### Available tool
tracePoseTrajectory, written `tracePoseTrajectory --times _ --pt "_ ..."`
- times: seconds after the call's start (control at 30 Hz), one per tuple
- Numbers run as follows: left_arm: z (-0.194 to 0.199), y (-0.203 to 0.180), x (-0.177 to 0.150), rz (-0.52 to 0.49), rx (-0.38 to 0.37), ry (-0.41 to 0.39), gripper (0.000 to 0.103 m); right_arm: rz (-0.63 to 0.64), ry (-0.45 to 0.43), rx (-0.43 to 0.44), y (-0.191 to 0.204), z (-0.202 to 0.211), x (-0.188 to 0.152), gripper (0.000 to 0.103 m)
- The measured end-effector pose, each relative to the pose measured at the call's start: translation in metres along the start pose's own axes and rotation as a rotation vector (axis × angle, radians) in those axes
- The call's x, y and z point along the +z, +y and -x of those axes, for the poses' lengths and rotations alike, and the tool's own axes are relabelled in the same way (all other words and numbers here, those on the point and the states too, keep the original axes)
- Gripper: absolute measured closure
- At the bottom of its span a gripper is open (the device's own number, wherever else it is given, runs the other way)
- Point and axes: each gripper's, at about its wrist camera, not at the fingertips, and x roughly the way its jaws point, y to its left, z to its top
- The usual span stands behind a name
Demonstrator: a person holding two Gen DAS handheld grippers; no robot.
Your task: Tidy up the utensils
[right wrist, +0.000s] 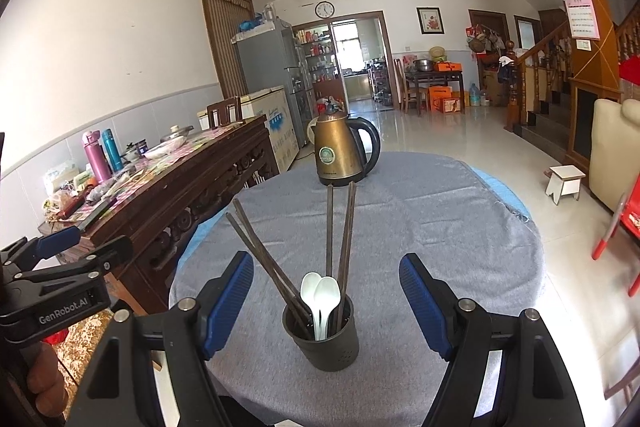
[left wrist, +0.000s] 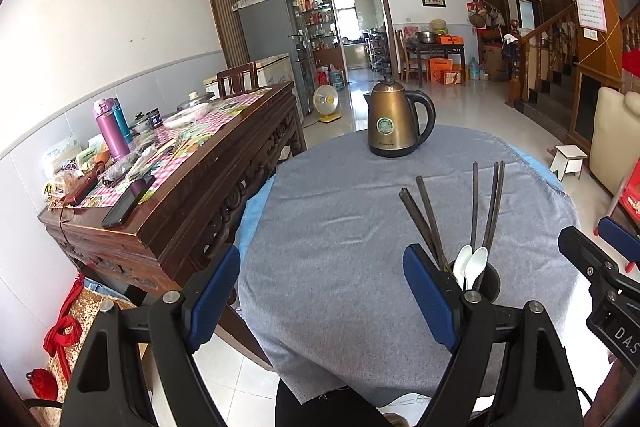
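Observation:
A dark grey utensil holder [right wrist: 325, 339] stands upright on the round table's grey cloth [right wrist: 420, 227]. It holds several dark chopsticks [right wrist: 329, 227] and two white spoons [right wrist: 320, 297]. My right gripper [right wrist: 326, 301] is open and empty, with a blue pad on each side of the holder and apart from it. My left gripper [left wrist: 322, 297] is open and empty over bare cloth, to the left of the holder [left wrist: 490, 279]. The holder's left part is hidden behind my left gripper's right finger. The chopsticks [left wrist: 486, 207] and spoons [left wrist: 472, 263] also show there.
A bronze electric kettle [right wrist: 340, 157] stands at the far side of the table, behind the holder. A dark wooden sideboard [left wrist: 192, 195] crowded with bottles and packets runs along the left. A small white stool [right wrist: 564, 183] and red chair legs are on the right.

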Motion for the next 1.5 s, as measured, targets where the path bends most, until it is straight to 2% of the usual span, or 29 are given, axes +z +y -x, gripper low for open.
tracePoseTrajectory --times 0.4,1.5 --pt "0.002 -0.002 0.004 -0.001 0.001 -0.008 0.019 0.017 -0.027 -0.011 -0.008 0.01 0.005 0.024" --pt "0.006 0.01 -0.001 0.05 -0.048 -0.016 0.019 0.059 -0.008 -0.029 0.005 0.009 0.0 0.024"
